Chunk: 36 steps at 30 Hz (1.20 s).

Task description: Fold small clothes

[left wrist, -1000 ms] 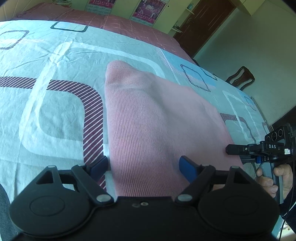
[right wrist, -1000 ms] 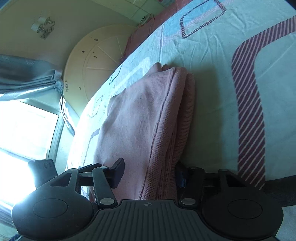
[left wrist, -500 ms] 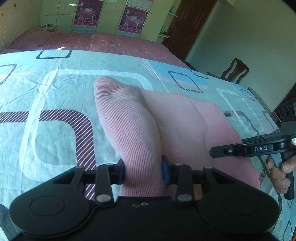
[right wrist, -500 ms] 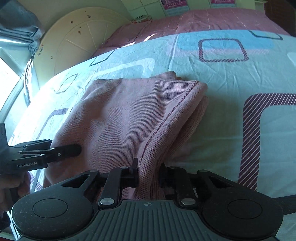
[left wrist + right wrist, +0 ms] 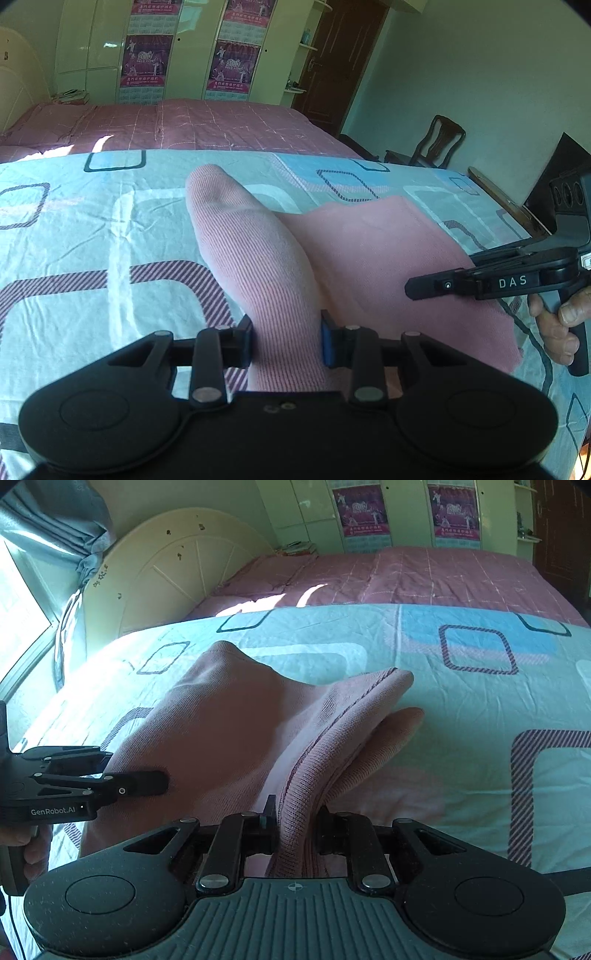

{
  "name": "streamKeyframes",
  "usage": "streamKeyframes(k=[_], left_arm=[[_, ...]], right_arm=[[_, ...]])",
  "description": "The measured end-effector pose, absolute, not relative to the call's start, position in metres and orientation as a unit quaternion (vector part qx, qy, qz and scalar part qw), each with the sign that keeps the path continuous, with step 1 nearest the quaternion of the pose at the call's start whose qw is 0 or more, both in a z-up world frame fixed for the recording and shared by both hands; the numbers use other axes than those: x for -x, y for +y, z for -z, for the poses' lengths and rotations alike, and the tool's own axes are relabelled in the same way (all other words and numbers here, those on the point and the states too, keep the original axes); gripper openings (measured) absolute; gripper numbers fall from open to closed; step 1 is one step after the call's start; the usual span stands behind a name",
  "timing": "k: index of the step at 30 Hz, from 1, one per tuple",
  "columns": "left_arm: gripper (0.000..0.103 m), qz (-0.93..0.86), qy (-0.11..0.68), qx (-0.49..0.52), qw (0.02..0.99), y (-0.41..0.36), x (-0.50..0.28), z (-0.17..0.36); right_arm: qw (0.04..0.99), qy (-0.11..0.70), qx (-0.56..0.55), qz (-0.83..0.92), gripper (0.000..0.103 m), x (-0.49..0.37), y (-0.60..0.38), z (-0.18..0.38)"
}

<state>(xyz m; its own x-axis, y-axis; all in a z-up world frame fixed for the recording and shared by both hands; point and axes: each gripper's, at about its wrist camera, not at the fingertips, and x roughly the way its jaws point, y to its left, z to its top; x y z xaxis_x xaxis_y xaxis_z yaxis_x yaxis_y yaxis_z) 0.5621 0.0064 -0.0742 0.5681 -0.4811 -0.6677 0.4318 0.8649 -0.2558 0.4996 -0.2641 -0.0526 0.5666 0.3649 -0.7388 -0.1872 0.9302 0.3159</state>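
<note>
Patterned pale-blue bedsheet (image 5: 92,240) covers the bed; maroon checked blanket (image 5: 192,125) lies beyond it, wardrobe with posters (image 5: 147,66) behind. Pink ribbed garment (image 5: 369,258) lies on the sheet, its near edge raised off the bed at both corners. Left gripper (image 5: 286,341) is pinched on a bunched roll of the pink fabric, pads pressing it from both sides. Right gripper (image 5: 295,825) is clamped on the stacked hem edge. A hand (image 5: 557,325) holds the right tool's handle.
</note>
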Motion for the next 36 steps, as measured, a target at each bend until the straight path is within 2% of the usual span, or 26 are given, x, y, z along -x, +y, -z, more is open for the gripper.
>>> streamKeyframes(k=[7, 13, 14, 16, 17, 20, 22, 25, 27, 28, 32, 33, 34, 36], left_arm=[[0.031, 0.218, 0.379, 0.034, 0.898, 0.104, -0.543, 0.064], [0.031, 0.189, 0.397, 0.047, 0.897, 0.193, -0.521, 0.078], [0.034, 0.185, 0.410, 0.061, 0.891, 0.206, -0.520, 0.087], [0.058, 0.170, 0.441, 0.090, 0.877, 0.229, -0.522, 0.112], [0.076, 0.154, 0.438, 0.112, 0.879, 0.239, -0.520, 0.121], [0.075, 0.149, 0.416, 0.142, 0.886, 0.247, -0.510, 0.127], [0.074, 0.138, 0.400, 0.136, 0.896, 0.244, -0.505, 0.120], [0.060, 0.121, 0.341, 0.119, 0.925, 0.243, -0.495, 0.097], [0.043, 0.136, 0.318, 0.113, 0.931, 0.243, -0.501, 0.083], [0.043, 0.147, 0.316, 0.100, 0.932, 0.238, -0.509, 0.079], [0.044, 0.182, 0.338, 0.035, 0.922, 0.213, -0.540, 0.083], [0.039, 0.186, 0.361, 0.024, 0.913, 0.207, -0.547, 0.090], [0.039, 0.186, 0.377, 0.010, 0.907, 0.201, -0.551, 0.100], [0.039, 0.191, 0.381, 0.001, 0.905, 0.198, -0.546, 0.111]], right_arm=[[0.878, 0.422, -0.075, -0.215, 0.017, -0.524, -0.164, 0.052], [0.852, 0.441, -0.090, -0.266, 0.017, -0.539, -0.078, 0.086], [0.846, 0.450, -0.092, -0.269, 0.017, -0.542, -0.068, 0.097], [0.844, 0.473, -0.066, -0.244, 0.018, -0.547, -0.057, 0.123], [0.844, 0.472, -0.089, -0.238, 0.030, -0.548, -0.063, 0.136], [0.833, 0.471, -0.179, -0.229, 0.030, -0.549, -0.096, 0.146], [0.843, 0.461, -0.173, -0.217, 0.032, -0.546, -0.106, 0.138], [0.878, 0.418, -0.128, -0.194, 0.032, -0.537, -0.110, 0.109], [0.898, 0.383, -0.099, -0.193, 0.029, -0.538, -0.104, 0.089], [0.902, 0.375, -0.084, -0.196, 0.021, -0.542, -0.098, 0.083], [0.901, 0.394, 0.005, -0.181, 0.018, -0.566, -0.061, 0.101], [0.894, 0.415, 0.028, -0.166, 0.016, -0.572, -0.057, 0.115], [0.886, 0.437, 0.044, -0.149, 0.010, -0.580, -0.056, 0.131], [0.889, 0.433, 0.033, -0.146, 0.010, -0.580, -0.065, 0.144]])
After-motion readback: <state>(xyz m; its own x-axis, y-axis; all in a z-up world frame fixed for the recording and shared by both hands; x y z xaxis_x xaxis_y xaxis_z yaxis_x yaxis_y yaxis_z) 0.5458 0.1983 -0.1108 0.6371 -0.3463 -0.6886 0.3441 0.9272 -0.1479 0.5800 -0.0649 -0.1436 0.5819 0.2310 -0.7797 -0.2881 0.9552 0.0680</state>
